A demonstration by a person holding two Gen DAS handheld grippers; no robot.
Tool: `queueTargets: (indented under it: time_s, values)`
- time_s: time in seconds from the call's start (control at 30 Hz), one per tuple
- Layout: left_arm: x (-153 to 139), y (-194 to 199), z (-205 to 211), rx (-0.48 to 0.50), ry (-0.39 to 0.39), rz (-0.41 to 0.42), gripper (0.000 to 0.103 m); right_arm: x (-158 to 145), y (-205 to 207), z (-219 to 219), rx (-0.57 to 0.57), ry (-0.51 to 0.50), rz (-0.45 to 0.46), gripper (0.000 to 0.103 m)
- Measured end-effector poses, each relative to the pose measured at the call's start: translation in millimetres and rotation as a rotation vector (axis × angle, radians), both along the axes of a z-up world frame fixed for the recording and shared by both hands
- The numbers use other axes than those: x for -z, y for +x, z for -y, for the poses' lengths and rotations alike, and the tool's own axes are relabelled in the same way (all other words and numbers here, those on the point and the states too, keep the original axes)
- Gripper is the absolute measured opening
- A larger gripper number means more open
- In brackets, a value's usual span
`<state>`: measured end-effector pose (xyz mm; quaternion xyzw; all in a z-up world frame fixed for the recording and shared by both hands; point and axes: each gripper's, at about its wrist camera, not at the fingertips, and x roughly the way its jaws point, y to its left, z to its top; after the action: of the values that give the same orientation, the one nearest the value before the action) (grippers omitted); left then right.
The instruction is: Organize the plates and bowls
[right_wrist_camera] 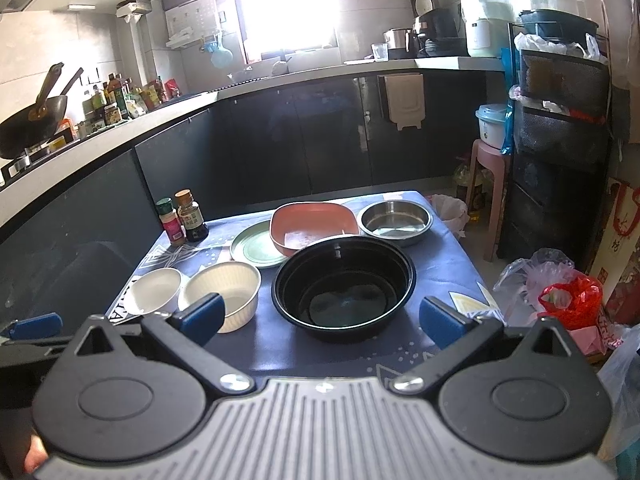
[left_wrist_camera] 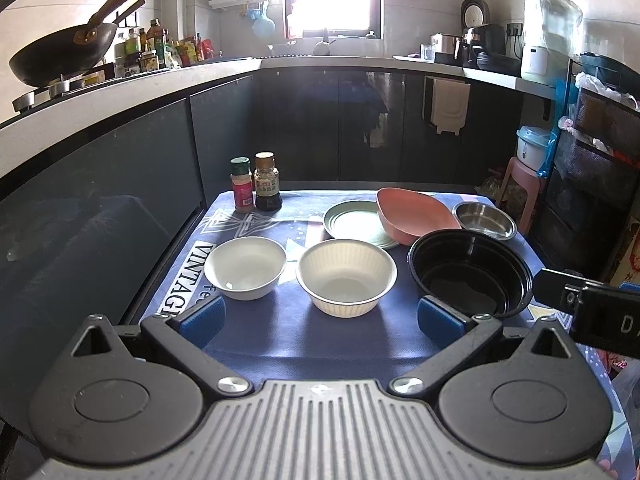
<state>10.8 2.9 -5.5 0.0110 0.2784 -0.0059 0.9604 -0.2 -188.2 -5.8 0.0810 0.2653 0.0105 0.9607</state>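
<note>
On the blue tablecloth (left_wrist_camera: 288,332) stand a small white bowl (left_wrist_camera: 245,267), a ribbed cream bowl (left_wrist_camera: 346,277) and a black bowl (left_wrist_camera: 471,278) in a front row. Behind them a pink dish (left_wrist_camera: 414,213) rests tilted on a green plate (left_wrist_camera: 352,224), with a steel bowl (left_wrist_camera: 485,221) to the right. My left gripper (left_wrist_camera: 320,318) is open, hovering short of the cream bowl, empty. My right gripper (right_wrist_camera: 320,318) is open just in front of the black bowl (right_wrist_camera: 343,282), empty. In the right wrist view the pink dish (right_wrist_camera: 314,225), green plate (right_wrist_camera: 254,249) and steel bowl (right_wrist_camera: 395,218) lie beyond.
Two seasoning bottles (left_wrist_camera: 256,189) stand at the table's far left corner. Dark kitchen cabinets (left_wrist_camera: 320,128) run behind the table. A pink stool (right_wrist_camera: 486,184), a black rack (right_wrist_camera: 560,128) and plastic bags (right_wrist_camera: 560,292) crowd the floor to the right.
</note>
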Motion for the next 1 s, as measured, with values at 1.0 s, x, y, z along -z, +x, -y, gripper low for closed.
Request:
queueTargets:
  time_s: [1.0]
  values:
    - [2.9,87.6,34.9,0.198,-0.219,-0.092,0.085,23.2,66.0,91.1,0.059,0.338,-0.101,0.103]
